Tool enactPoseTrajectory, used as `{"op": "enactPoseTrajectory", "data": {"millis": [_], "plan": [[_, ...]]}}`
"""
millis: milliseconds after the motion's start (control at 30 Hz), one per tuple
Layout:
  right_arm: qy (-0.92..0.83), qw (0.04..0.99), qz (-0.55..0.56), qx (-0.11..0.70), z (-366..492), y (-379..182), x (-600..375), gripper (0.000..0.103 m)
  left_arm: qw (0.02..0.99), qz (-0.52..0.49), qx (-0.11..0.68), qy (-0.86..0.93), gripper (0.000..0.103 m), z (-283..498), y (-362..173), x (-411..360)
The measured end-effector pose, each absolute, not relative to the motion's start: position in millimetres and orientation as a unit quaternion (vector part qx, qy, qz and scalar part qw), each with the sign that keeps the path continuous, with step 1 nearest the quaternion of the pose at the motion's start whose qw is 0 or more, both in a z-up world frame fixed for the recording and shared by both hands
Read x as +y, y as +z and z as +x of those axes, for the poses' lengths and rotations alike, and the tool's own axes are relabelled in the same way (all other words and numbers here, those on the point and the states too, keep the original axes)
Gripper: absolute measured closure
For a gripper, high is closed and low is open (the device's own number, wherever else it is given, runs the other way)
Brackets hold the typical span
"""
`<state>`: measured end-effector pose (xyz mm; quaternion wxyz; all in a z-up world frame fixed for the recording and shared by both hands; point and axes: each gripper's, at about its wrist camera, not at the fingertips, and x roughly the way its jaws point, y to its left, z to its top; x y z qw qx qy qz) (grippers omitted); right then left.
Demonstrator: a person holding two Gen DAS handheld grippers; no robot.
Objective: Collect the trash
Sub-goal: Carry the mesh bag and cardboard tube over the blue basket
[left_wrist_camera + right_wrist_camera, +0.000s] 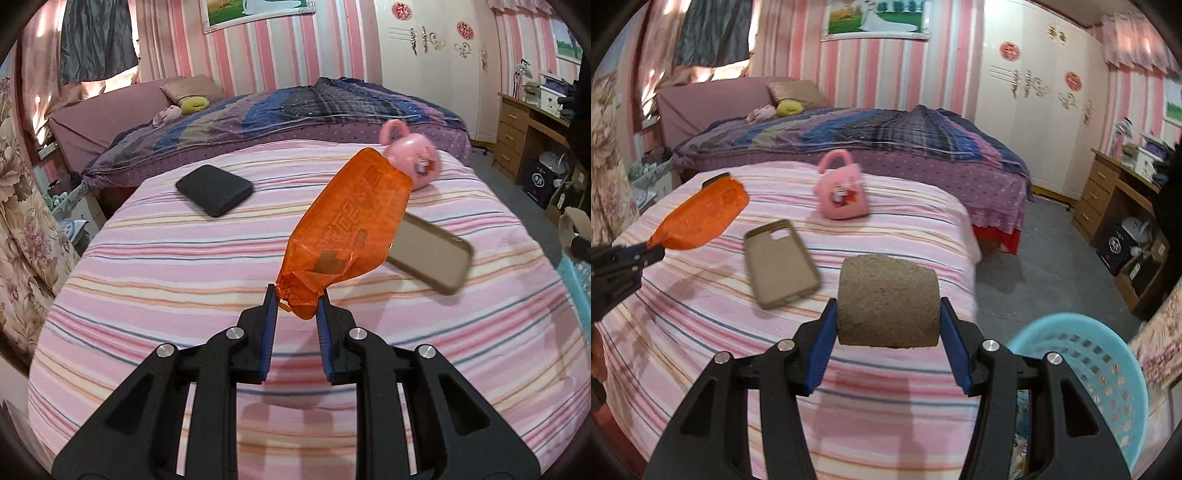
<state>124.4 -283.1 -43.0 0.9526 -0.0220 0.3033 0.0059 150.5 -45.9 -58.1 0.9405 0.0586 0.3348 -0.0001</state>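
Observation:
My left gripper (pixel 296 297) is shut on the crumpled end of an orange plastic wrapper (pixel 351 225) and holds it up above the pink striped bed; the wrapper (pixel 701 218) and the left gripper (pixel 642 253) also show at the left of the right wrist view. My right gripper (pixel 888 317) is shut on a brown cardboard tube (pixel 888 301), held above the bed's right edge. A light blue perforated basket (pixel 1086 373) stands on the floor to the lower right of it.
On the striped bedspread (pixel 166 277) lie a tan phone case (pixel 781 262), a pink toy handbag (pixel 842 192) and a black wallet-like pouch (pixel 214 189). A second bed with a dark quilt (pixel 868 136) is behind. A wooden desk (pixel 1115 199) stands at right.

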Motion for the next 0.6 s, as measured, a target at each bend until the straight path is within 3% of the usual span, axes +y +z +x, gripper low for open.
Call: {"op": "enactPoseTrajectory", "data": {"millis": [600], "plan": [[-0.166,0.936,-0.004,0.31,67,-57,-412,0.05,0.928,0.086,0.341,-0.124,0.083,133,-76,-212]]}}
